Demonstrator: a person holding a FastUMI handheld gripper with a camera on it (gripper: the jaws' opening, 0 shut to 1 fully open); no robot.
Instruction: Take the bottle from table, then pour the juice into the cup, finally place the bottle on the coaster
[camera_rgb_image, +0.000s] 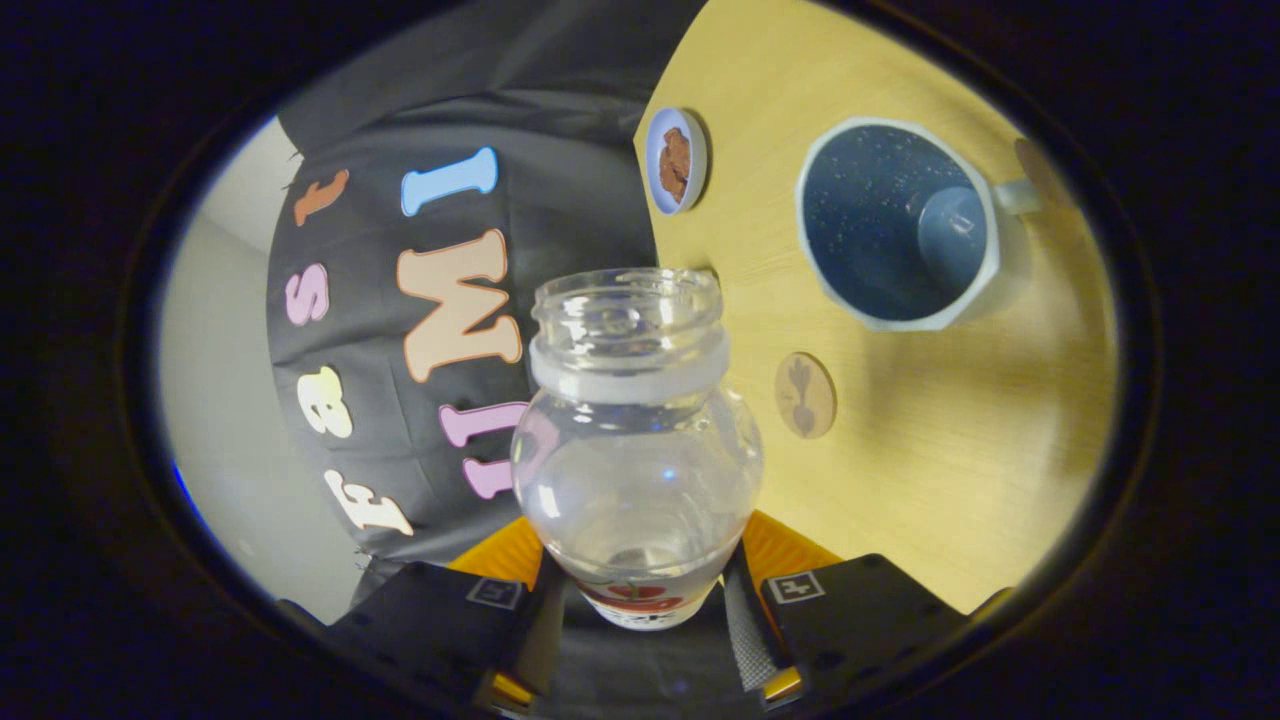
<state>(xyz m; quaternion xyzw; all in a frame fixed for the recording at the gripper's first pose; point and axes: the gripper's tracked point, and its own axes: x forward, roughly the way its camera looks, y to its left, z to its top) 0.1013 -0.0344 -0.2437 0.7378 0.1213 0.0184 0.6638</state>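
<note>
Between the gripper's clenched fingers stood the open bottle, its long axis running forward, the cup beyond, rightward.

Staged demo/recording booth, not real home. Evidence: black cloth backdrop draped as wall, upper centre to lower left of frame; plain pale wall behind it at far left. Light wood-grain tabletop fills right half, tilted in view. Few household props laid out apart: blue speckled cup upper right, small dish w/ brown contents top centre, round wooden coaster mid-frame.
</note>
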